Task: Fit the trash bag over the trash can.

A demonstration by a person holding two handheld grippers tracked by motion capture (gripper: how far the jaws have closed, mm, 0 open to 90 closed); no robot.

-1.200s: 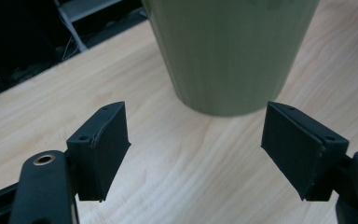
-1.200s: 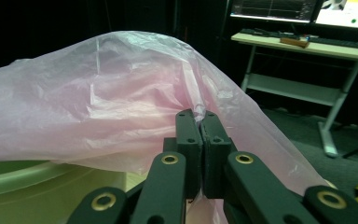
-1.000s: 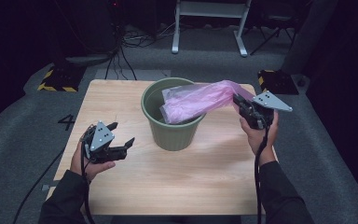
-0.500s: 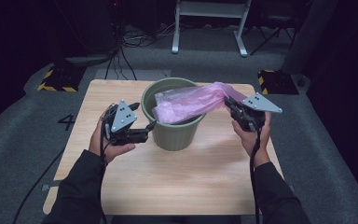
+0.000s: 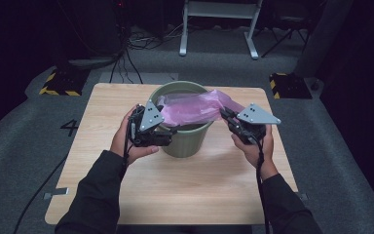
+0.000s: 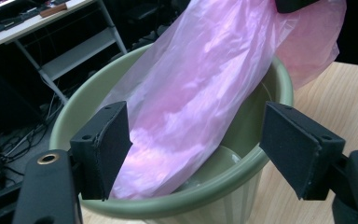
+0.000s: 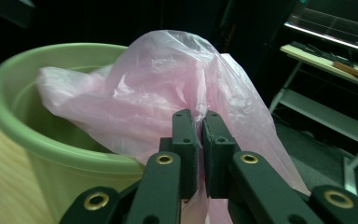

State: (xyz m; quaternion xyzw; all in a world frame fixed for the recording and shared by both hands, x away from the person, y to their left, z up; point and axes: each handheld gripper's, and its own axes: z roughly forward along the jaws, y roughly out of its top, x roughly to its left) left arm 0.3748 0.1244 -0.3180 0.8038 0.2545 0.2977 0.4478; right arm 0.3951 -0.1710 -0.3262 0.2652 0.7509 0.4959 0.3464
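A green bucket (image 5: 191,144) stands in the middle of the wooden table (image 5: 199,190). A thin pink plastic bag (image 5: 195,108) stretches from inside it over the right rim. My right gripper (image 5: 225,116) is shut on the bag's right end. In the right gripper view its jaws (image 7: 199,119) pinch bunched film of the bag (image 7: 158,79), having just eased open a touch with the bag still between them. My left gripper (image 5: 168,136) hangs open at the bucket's left wall. In the left gripper view its wide-apart jaws (image 6: 198,142) frame the near rim of the bucket (image 6: 182,198) and the bag (image 6: 200,84), touching neither.
Bare tabletop lies in front of the bucket, between the person's forearms. Beyond the table's far edge are a white metal stand (image 5: 219,29), floor cables (image 5: 131,46) and two yellow-and-black striped blocks (image 5: 58,83) (image 5: 289,85).
My left gripper has risen and moved right from the table's left side to the bucket's left wall. My right gripper has shifted slightly left, the bag still in it.
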